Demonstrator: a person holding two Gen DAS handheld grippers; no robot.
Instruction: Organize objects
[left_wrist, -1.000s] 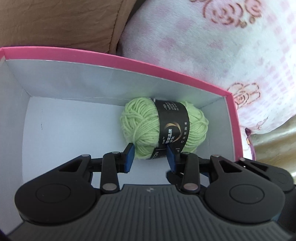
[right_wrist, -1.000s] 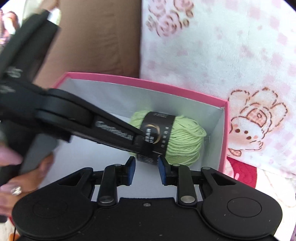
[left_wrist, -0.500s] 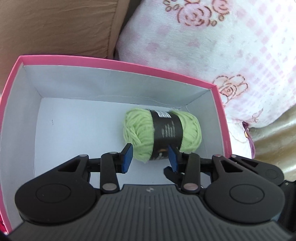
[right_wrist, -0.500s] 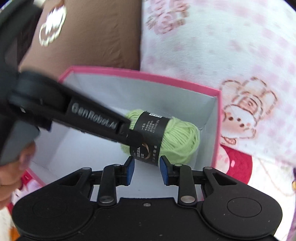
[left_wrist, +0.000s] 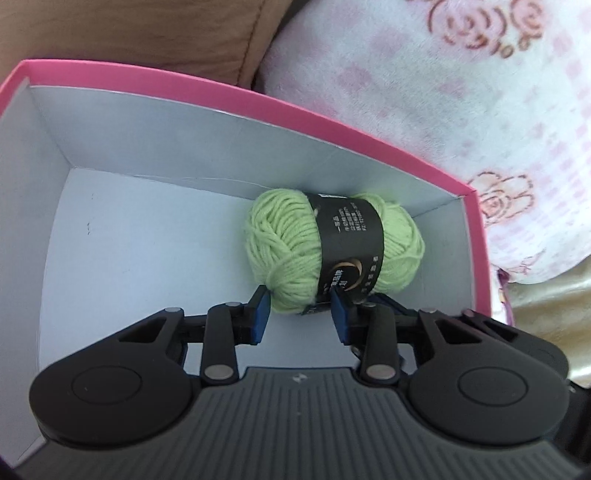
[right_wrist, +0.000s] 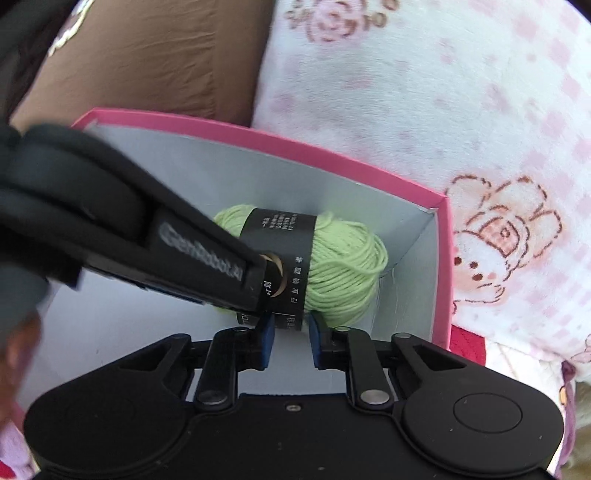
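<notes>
Left wrist view shows the green yarn ball (left_wrist: 334, 254), light and squashy, lying in the pink box (left_wrist: 236, 88) just ahead of my left jaws, slightly apart and just narrowing, empty; right jaws nearly together, empty; I would pinch its banded middle.

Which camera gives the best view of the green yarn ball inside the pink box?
The left wrist view. There the green yarn ball lies whole and unobstructed on the white floor of the pink box, black label readable. In the right wrist view, the left gripper crosses in front and hides the ball's left end.
</notes>
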